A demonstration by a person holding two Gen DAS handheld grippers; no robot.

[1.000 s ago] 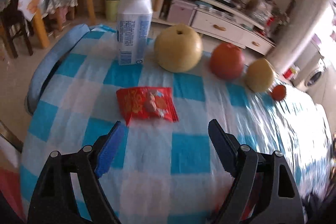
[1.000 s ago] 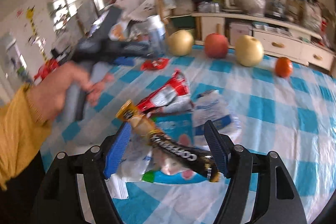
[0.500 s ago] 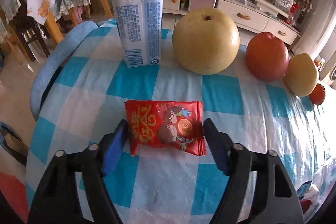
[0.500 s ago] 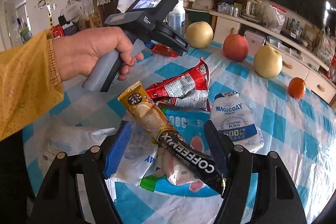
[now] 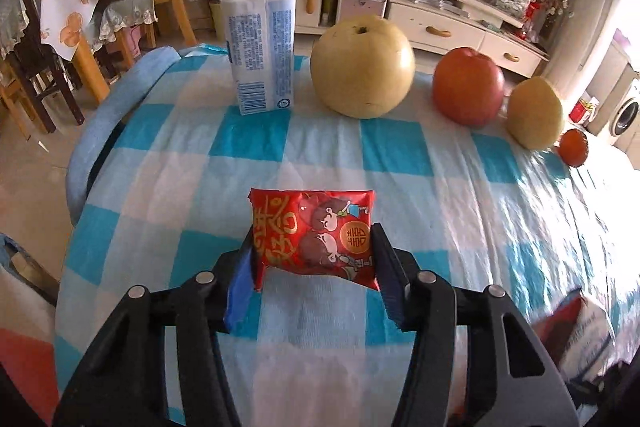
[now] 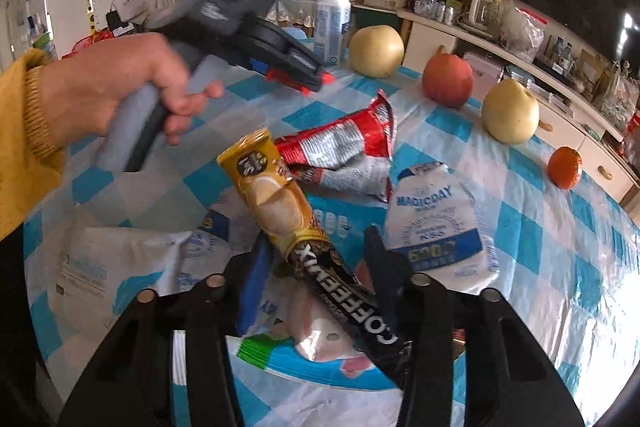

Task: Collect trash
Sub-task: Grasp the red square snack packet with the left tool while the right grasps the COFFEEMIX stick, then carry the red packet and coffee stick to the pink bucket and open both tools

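Observation:
A red snack packet (image 5: 312, 231) lies on the blue-and-white checked tablecloth (image 5: 420, 195). My left gripper (image 5: 313, 233) is closing, and both pads touch the packet's short ends. In the right wrist view a hand in a yellow sleeve (image 6: 120, 83) holds that left gripper (image 6: 316, 83), with red showing at its tip. My right gripper (image 6: 315, 239) hangs over a trash pile, its jaws closing around a gold-and-black coffee sachet (image 6: 280, 203) without visibly pressing on it. Beside the sachet lie a red-and-silver wrapper (image 6: 344, 143), a white pouch (image 6: 436, 223) and a white bag (image 6: 120, 267).
A white bottle (image 5: 260, 27), a large yellow pear (image 5: 362, 67), a red apple (image 5: 468, 91), a second pear (image 5: 534, 115) and a mandarin (image 5: 574, 147) line the table's far side. The table's padded edge (image 5: 100, 131) curves at the left. Chairs and a low cabinet stand beyond.
My left gripper came forward around the red packet, and its jaws narrowed onto it. The right gripper's jaws narrowed around the coffee sachet and the view came closer to the pile.

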